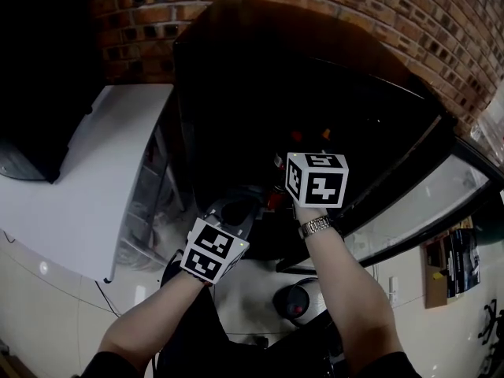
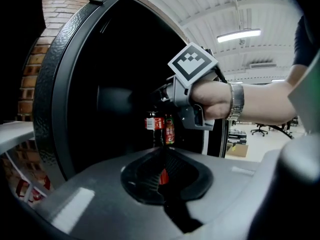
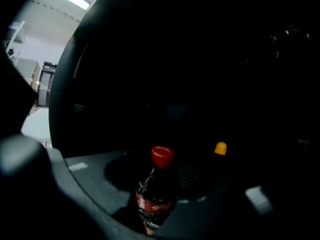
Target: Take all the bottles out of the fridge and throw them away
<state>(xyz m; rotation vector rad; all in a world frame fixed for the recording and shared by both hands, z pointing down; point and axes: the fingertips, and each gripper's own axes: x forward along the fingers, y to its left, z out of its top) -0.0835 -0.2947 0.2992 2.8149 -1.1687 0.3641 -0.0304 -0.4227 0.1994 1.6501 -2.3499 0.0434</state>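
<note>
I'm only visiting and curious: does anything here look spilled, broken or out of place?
Nothing stands out. The cola bottle sits between the jaws of the right gripper with its red cap on, and no spill shows. The inside of the fridge is too dark to judge.

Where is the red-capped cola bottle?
The red-capped cola bottle sits low at centre of the right gripper view, held by the right tool, with an orange cap behind to its right in the dark fridge.

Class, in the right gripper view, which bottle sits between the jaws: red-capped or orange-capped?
The red-capped cola bottle; it stands between the jaws of the right gripper, while the orange cap shows farther back.
</note>
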